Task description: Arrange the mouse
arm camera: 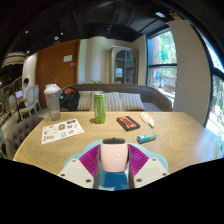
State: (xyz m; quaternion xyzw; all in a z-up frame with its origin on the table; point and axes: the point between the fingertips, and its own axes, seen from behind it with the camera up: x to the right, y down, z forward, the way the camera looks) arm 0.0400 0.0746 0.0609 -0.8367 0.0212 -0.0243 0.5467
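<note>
A pale pink-white mouse (113, 153) with a dark scroll wheel sits between my gripper's (113, 157) two fingers, above the wooden table (80, 143). Both magenta pads (91, 157) press against its sides, so the gripper is shut on it. Below the mouse a blue part of the gripper shows. The mouse's underside is hidden.
On the table beyond the fingers stand a green can (99, 107), a clear glass jar (52, 102), a printed sheet (63, 130), a dark flat box (128, 123), a white object (148, 118) and a small teal item (147, 138). A sofa (120, 99) and windows lie behind.
</note>
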